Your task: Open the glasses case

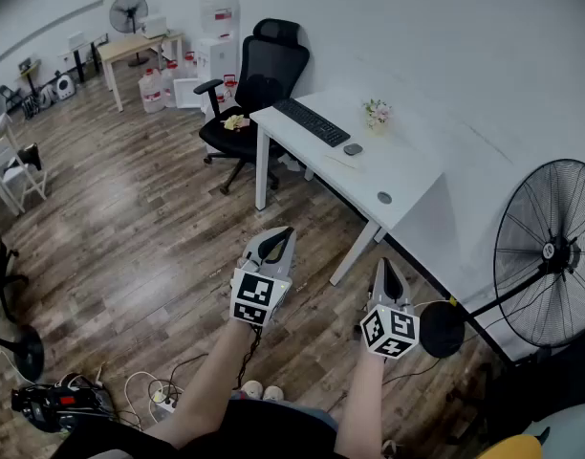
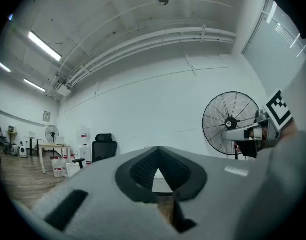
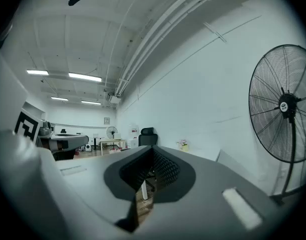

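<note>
I cannot pick out a glasses case for certain. A small dark oval object (image 1: 353, 148) lies on the white desk (image 1: 407, 170) beside the black keyboard (image 1: 312, 121), too small to identify. My left gripper (image 1: 278, 237) (image 2: 158, 151) and right gripper (image 1: 385, 266) (image 3: 153, 151) are held level side by side over the wooden floor, well short of the desk. Both have their jaws together with nothing between them. Each gripper shows at the edge of the other's view.
A black office chair (image 1: 254, 89) stands at the desk's far end. A large standing fan (image 1: 551, 251) is on the right, its round base (image 1: 441, 328) close to my right gripper. A small flower pot (image 1: 377, 113) sits on the desk. Cables and a power strip (image 1: 159, 395) lie on the floor.
</note>
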A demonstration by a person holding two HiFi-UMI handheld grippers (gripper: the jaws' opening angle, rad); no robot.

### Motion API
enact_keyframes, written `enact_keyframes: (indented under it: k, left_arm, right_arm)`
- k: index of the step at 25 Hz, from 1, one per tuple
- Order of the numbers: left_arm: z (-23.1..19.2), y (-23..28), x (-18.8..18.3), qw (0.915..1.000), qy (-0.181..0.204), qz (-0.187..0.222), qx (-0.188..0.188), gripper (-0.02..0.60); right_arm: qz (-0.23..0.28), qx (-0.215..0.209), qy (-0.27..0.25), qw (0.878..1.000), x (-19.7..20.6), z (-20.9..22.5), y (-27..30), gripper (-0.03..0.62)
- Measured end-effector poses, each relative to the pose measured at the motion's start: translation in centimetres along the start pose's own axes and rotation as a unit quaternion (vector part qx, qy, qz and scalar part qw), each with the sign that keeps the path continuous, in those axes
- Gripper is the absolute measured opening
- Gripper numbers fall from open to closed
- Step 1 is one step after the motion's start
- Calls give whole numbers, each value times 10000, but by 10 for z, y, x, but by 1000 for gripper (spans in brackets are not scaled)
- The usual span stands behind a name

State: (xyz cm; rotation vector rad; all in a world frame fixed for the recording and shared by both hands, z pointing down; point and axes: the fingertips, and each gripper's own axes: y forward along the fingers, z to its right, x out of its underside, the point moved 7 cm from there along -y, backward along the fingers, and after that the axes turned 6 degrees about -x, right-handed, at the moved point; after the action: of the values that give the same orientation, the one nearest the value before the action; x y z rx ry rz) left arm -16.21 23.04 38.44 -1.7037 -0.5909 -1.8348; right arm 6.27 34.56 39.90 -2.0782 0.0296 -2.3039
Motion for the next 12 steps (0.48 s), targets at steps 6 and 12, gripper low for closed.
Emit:
enact_keyframes:
  k: [6, 12]
  left_arm:
    - [-1, -1, 3, 10000, -14, -6, 2, 8]
    - [-4, -1, 2, 10000, -10, 3, 6, 8]
  right_arm:
    - [15, 4, 8, 10000, 2, -1, -1, 9]
    - [49, -23, 19, 10000, -1, -5, 0, 9]
